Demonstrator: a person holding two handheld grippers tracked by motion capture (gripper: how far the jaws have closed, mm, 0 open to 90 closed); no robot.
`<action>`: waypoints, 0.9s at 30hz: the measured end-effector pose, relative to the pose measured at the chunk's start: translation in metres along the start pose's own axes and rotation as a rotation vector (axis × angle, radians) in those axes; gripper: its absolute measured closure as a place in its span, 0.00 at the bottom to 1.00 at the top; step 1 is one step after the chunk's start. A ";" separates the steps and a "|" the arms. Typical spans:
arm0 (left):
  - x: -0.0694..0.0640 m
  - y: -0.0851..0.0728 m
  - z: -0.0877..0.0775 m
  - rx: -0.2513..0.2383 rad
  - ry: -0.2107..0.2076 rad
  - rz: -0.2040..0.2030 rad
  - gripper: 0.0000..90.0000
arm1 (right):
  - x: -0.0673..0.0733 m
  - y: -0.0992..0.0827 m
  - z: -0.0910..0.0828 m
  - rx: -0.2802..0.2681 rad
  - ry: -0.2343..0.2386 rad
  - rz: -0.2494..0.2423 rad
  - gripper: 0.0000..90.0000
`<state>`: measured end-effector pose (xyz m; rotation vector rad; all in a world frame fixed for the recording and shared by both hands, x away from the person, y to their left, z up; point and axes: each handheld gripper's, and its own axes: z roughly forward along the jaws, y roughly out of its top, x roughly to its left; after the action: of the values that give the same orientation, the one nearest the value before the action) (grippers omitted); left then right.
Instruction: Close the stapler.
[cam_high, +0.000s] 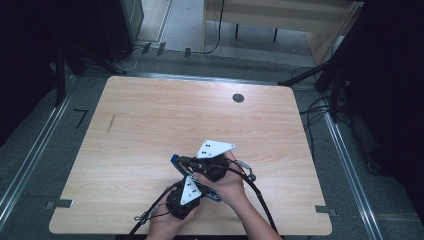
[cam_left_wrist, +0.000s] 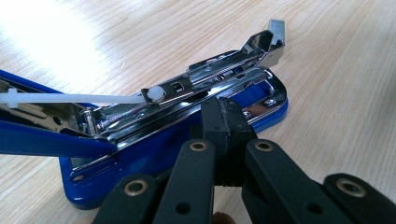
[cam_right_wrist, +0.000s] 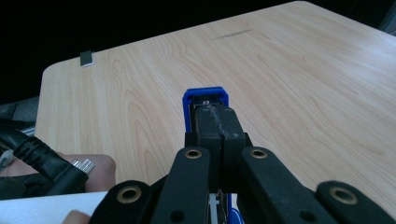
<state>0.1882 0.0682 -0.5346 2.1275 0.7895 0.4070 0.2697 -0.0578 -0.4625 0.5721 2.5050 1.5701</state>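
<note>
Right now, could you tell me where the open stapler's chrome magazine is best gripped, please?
Probably at the magazine's raised front end, pinching its two long sides from above. It tilts up clear of the blue base there, whereas the hinge end is crowded by the spring and white pusher rod.

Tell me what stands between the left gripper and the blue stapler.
Nothing visible does. In the left gripper view the left gripper, jaws closed, is already at the side of the opened blue stapler, by its chrome magazine; whether it is touching it, I cannot tell.
</note>
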 end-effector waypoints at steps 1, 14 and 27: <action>0.000 0.000 0.000 0.000 0.000 0.000 1.00 | 0.000 0.000 0.000 0.000 0.000 0.000 1.00; 0.000 0.000 0.000 -0.001 0.001 -0.001 1.00 | -0.006 -0.009 0.014 0.039 0.044 0.020 1.00; 0.000 0.000 0.000 0.002 0.000 0.003 1.00 | -0.014 -0.019 0.020 0.081 0.077 0.043 1.00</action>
<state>0.1879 0.0682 -0.5346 2.1305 0.7868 0.4079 0.2837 -0.0537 -0.4894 0.5903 2.6409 1.5398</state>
